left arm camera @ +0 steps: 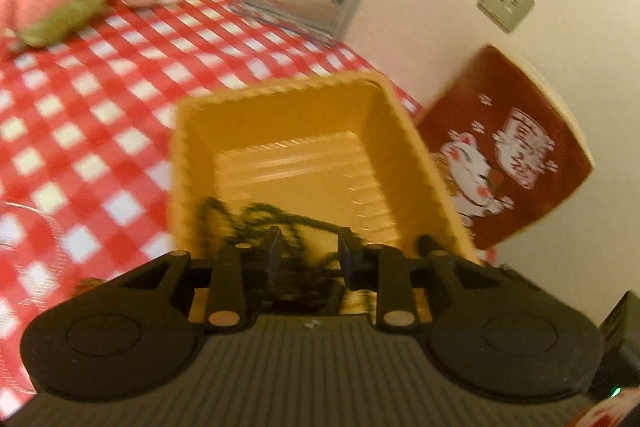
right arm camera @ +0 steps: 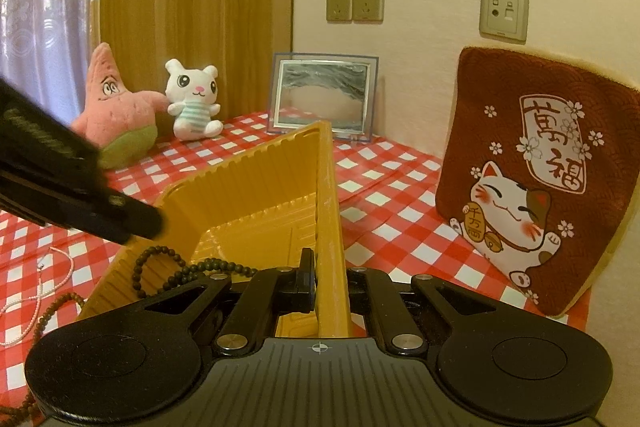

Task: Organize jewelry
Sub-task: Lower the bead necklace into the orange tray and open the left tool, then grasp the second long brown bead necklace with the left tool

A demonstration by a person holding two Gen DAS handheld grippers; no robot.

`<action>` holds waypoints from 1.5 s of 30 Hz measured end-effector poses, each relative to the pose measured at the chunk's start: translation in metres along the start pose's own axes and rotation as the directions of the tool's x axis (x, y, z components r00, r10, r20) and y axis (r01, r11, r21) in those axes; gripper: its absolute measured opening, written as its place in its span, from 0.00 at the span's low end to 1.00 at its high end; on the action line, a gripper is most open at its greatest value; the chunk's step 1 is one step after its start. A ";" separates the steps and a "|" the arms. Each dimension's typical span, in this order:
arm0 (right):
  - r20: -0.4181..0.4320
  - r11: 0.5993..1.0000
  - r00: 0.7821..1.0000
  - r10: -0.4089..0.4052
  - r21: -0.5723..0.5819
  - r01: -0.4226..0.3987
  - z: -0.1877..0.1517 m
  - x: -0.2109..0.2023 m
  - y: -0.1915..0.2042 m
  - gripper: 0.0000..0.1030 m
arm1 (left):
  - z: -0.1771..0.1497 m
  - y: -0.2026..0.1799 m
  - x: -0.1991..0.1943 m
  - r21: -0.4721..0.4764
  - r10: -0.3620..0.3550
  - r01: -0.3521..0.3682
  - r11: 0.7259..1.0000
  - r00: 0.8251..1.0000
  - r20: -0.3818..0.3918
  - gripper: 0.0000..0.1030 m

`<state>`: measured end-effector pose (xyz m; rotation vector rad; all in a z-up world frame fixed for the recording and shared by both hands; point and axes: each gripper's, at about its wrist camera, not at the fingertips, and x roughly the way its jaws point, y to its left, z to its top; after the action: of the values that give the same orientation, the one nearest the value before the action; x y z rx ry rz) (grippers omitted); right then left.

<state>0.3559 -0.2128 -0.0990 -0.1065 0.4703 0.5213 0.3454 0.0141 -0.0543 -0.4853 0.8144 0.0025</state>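
A yellow plastic tray (left arm camera: 304, 131) sits on the red checked tablecloth (left arm camera: 80, 99). My left gripper (left arm camera: 310, 251) is open above the tray's near wall, with a dark bead necklace (left arm camera: 260, 217) blurred just ahead of its fingers, draped over the wall. My right gripper (right arm camera: 326, 277) is shut on the tray's right rim (right arm camera: 328, 195). In the right wrist view the dark bead necklace (right arm camera: 176, 269) hangs over the tray's left wall, under the left gripper's body. A thin pink-white bead strand (right arm camera: 40, 291) and another dark bead string (right arm camera: 56, 307) lie on the cloth to the left.
A pink starfish plush (right arm camera: 116, 115) and a white bunny plush (right arm camera: 194, 103) stand at the back. A glass picture frame (right arm camera: 324, 95) leans on the wall. A red lucky-cat cushion (right arm camera: 536, 167) stands to the right. Wall sockets (right arm camera: 354, 3) are above.
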 end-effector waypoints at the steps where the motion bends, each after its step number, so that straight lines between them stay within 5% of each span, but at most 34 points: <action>1: 0.000 1.000 1.000 0.000 0.000 0.000 0.000 0.000 0.000 0.05 | -0.001 0.005 -0.006 0.004 0.022 -0.022 1.000 1.000 0.016 0.26; 11: -0.001 1.000 1.000 0.002 -0.007 -0.002 0.000 -0.001 0.001 0.06 | -0.018 0.063 -0.074 -0.035 0.213 -0.210 0.977 0.967 0.138 0.26; 19: -0.006 1.000 1.000 0.003 -0.008 -0.003 0.000 -0.002 0.000 0.06 | -0.055 0.092 -0.106 -0.035 0.340 -0.338 0.940 0.932 0.123 0.26; 26: -0.011 1.000 1.000 0.002 -0.013 -0.002 -0.002 -0.007 -0.001 0.06 | -0.098 0.088 -0.097 -0.039 0.313 -0.312 0.949 0.949 0.029 0.26; 34: -0.014 1.000 1.000 0.001 -0.009 -0.001 -0.004 -0.013 -0.005 0.06 | -0.138 0.062 -0.074 0.103 0.252 -0.244 0.964 0.965 -0.074 0.26; 45: -0.019 1.000 1.000 -0.005 -0.009 0.005 -0.011 -0.026 -0.012 0.06 | -0.149 0.049 -0.050 0.332 0.292 -0.258 0.907 0.955 -0.058 0.26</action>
<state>0.3376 -0.2372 -0.0975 -0.1210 0.4859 0.5180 0.1977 0.0049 -0.1267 -0.0584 0.9635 0.1048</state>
